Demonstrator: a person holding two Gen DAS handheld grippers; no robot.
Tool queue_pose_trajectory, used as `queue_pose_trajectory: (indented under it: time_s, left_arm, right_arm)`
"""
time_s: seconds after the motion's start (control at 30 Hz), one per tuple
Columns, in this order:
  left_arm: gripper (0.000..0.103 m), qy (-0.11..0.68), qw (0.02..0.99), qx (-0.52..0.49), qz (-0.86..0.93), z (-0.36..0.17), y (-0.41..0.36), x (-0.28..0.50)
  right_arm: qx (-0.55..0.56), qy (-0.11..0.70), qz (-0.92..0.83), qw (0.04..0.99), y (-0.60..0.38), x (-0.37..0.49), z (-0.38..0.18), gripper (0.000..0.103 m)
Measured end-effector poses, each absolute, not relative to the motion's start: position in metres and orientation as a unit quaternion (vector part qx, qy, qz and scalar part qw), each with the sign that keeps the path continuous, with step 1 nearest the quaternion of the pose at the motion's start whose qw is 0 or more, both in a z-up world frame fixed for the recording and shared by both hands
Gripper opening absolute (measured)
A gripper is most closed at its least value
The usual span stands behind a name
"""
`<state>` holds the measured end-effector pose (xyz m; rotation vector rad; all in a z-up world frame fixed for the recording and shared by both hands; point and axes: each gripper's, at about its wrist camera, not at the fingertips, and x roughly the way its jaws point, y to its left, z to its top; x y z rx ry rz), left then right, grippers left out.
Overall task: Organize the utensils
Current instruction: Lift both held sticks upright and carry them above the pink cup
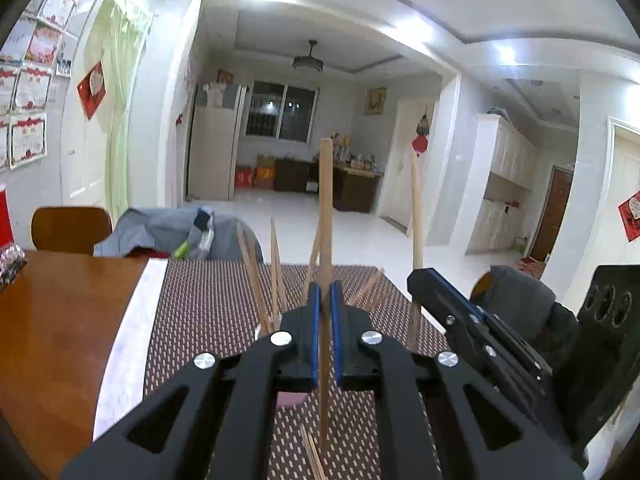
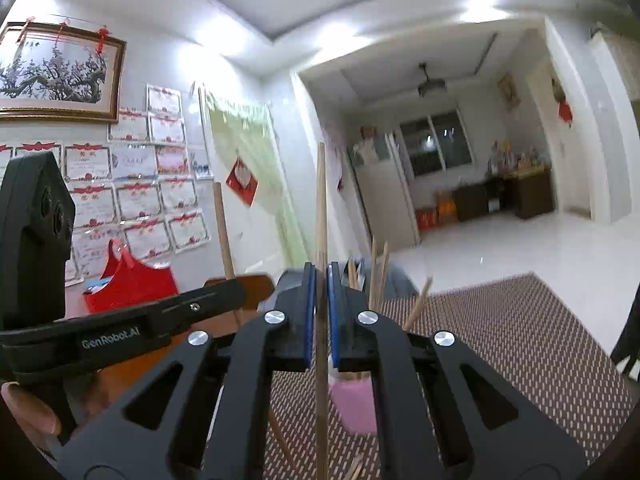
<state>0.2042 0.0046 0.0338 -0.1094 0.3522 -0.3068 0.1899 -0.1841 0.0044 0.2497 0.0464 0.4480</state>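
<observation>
My left gripper (image 1: 326, 292) is shut on a wooden chopstick (image 1: 325, 216) held upright above the patterned placemat (image 1: 208, 304). My right gripper (image 2: 320, 276) is shut on another upright chopstick (image 2: 321, 208); that gripper also shows at the right of the left wrist view (image 1: 460, 312), with its chopstick (image 1: 417, 208). A pink cup (image 2: 354, 404) with several chopsticks (image 2: 378, 272) standing in it sits under the grippers; its chopsticks show in the left wrist view (image 1: 274, 272). Loose chopsticks (image 1: 314, 456) lie on the mat. The left gripper body (image 2: 120, 328) shows at the left of the right wrist view.
The brown table (image 1: 60, 332) extends left, with a wooden chair (image 1: 70, 228) and a grey cloth bundle (image 1: 168, 236) behind it. A red bag (image 2: 128, 280) stands at the wall. A dark jacket on a chair (image 1: 528, 304) is at the right.
</observation>
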Motion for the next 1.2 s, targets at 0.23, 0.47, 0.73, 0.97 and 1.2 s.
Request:
queue_pose_trajectory:
  time_s: [0.23,0.47,0.73,0.97,1.2]
  left_arm:
    - [0.006,0.145,0.977,-0.062,-0.143,0.041,0.004,0.237]
    - [0.006,0.126,0.98,-0.078,-0.13,0.038,0.008,0.267]
    - [0.006,0.12,0.983,-0.079,-0.117,0.035,0.015,0.288]
    - [0.006,0.115,0.987,-0.061,-0.096,0.024,0.012,0.297]
    - [0.006,0.143,0.982,-0.075,-0.1,0.015,0.017,0.308]
  right_arm:
    - [0.113,-0.029,0.204,0.972,-0.17,0.217,0.002,0.007]
    - [0.144,-0.054,0.192,0.969,-0.168,0.247,-0.01,0.007]
    - [0.141,-0.072,0.186,0.97,-0.157,0.268,-0.016,0.007]
    - [0.137,-0.088,0.18,0.97,-0.15,0.275,-0.017,0.007]
    - [0.136,-0.078,0.177,0.972,-0.149,0.278,-0.02,0.007]
